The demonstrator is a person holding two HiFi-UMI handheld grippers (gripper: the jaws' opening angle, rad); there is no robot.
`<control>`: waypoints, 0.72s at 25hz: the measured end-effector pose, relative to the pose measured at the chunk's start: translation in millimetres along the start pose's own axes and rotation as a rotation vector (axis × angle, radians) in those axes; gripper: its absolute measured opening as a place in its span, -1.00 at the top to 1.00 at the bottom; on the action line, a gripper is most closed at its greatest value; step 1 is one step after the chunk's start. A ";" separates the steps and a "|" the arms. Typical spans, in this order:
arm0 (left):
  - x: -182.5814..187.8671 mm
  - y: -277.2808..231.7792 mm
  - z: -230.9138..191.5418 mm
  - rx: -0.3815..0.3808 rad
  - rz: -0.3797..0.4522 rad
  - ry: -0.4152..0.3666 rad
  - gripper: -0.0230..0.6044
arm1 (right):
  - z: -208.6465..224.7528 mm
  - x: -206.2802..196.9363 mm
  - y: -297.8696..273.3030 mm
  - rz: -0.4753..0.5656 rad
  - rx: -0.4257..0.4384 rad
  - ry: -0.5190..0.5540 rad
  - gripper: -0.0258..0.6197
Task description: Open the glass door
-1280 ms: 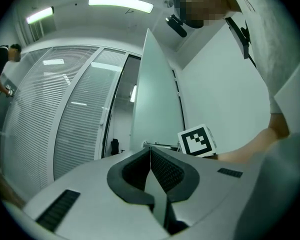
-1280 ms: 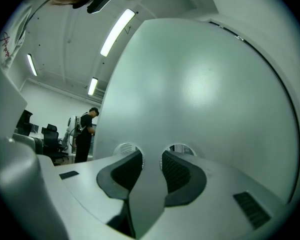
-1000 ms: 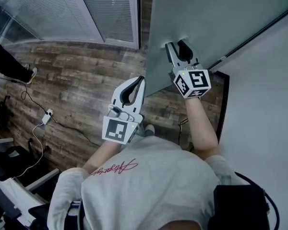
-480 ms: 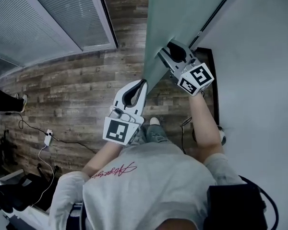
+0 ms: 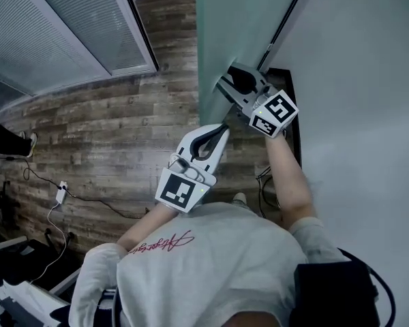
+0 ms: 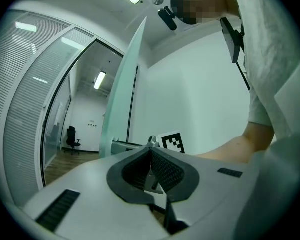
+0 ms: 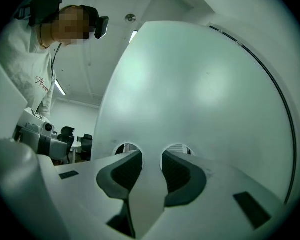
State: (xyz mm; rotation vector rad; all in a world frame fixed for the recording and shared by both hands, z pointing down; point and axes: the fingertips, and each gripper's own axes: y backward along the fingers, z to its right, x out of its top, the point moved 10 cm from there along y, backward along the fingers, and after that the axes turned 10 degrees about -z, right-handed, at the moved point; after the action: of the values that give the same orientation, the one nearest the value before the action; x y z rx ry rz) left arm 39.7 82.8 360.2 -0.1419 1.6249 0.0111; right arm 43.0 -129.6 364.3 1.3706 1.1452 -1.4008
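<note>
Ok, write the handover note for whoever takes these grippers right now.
Right gripper: shut on the glass door, on the strip between its two round holes.
Left gripper: shut, empty, beside the door's free edge.
Done: door gripped and standing partly open.
To do: swing it wider, then let go.

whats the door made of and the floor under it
Door: looks like frosted glass, a pale green matte pane, thin at its edge, with two round cut-outs showing the room behind. Floor: wood-look planks, brown with grain and staggered joints; real wood or laminate can't be told.
</note>
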 end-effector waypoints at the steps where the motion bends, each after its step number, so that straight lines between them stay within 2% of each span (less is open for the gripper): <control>1: -0.5 -3.8 10.0 0.005 0.003 0.007 0.87 | 0.2 0.8 7.0 -0.001 0.016 0.002 0.52; 8: -7.3 -32.6 70.6 -0.023 0.017 0.034 0.87 | 2.3 -0.9 57.2 -0.002 0.089 0.004 0.52; 18: -7.9 -72.1 141.7 -0.118 0.020 -0.007 0.87 | 11.0 -9.4 135.2 -0.018 0.199 0.004 0.52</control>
State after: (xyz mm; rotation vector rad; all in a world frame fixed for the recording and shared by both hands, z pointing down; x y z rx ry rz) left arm 188.0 25.2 365.2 -0.2160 1.6189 0.1227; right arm 172.6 -171.0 366.7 1.5042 1.0455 -1.5591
